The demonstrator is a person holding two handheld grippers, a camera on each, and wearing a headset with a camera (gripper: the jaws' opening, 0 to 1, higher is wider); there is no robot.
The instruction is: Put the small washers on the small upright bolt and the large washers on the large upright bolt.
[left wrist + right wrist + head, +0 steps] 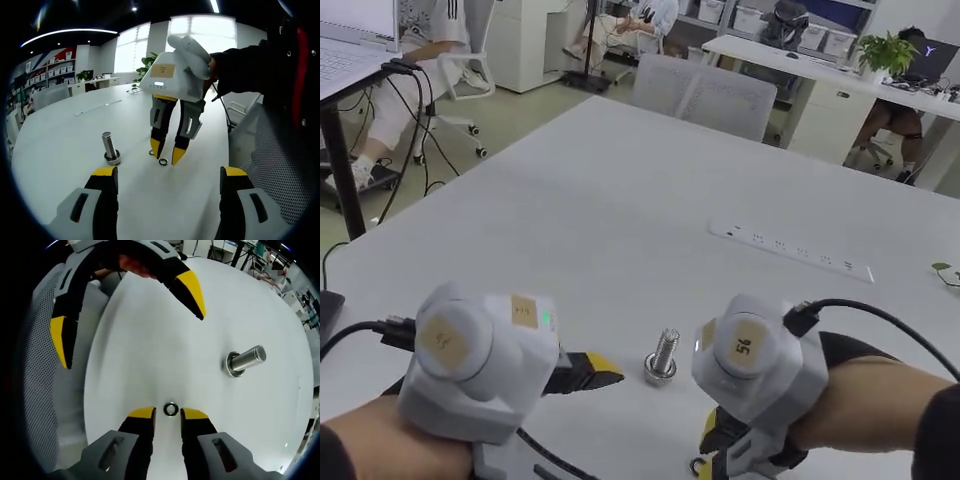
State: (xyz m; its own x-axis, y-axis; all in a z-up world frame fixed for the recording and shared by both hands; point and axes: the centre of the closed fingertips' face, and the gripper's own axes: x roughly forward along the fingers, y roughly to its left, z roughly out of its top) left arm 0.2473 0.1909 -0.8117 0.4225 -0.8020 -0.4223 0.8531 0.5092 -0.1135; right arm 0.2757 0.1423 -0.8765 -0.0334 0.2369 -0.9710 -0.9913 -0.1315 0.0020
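Note:
One upright bolt [662,354] stands on the white table [620,220] between my two grippers, with a washer around its foot [230,365]. My right gripper [167,413] points down at the table, its jaws a narrow gap apart, and a small dark washer [171,409] lies flat just in front of the tips. In the left gripper view that washer [163,161] sits under the right gripper [166,151], with a second small washer [151,152] beside it and the bolt [111,147] to its left. My left gripper [168,172] is wide open and holds nothing; it faces the bolt [245,361].
A white power strip [790,250] lies further back on the table. A grey chair [705,95] stands at the far edge. People sit at desks behind. The near table edge [227,150] runs close to the right gripper.

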